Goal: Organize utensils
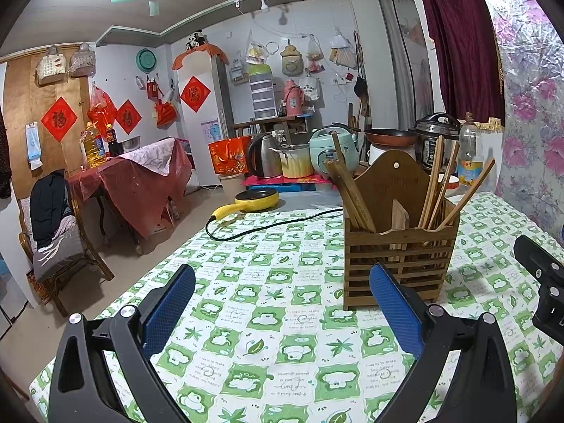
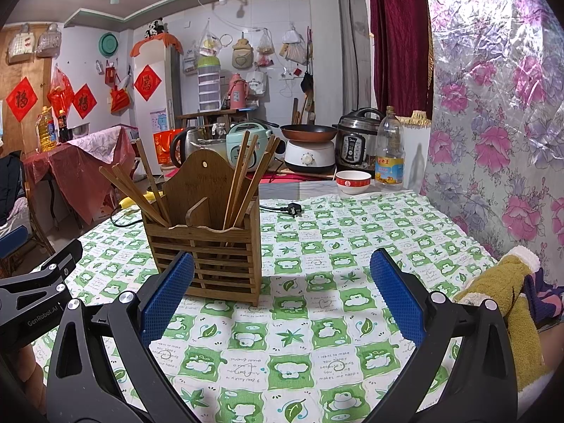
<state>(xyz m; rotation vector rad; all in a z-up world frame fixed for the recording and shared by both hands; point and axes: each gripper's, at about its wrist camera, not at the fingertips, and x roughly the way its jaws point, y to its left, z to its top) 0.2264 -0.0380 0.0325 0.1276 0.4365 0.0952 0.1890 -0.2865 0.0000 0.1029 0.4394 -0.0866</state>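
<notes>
Two open hand-held grippers, chopstick holder [image 2: 208, 246] base partly hidden

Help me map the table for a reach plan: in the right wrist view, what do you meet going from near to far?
Right gripper with its jaws apart → wooden chopstick holder → black plug → red-and-white bowl → oil bottle → pressure cooker.

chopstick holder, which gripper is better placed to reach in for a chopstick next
Probably either; a slight edge to the left. Both the left gripper and the right gripper are open and empty, beside the chopstick holder, whose left compartment's chopsticks lean leftward.
</notes>
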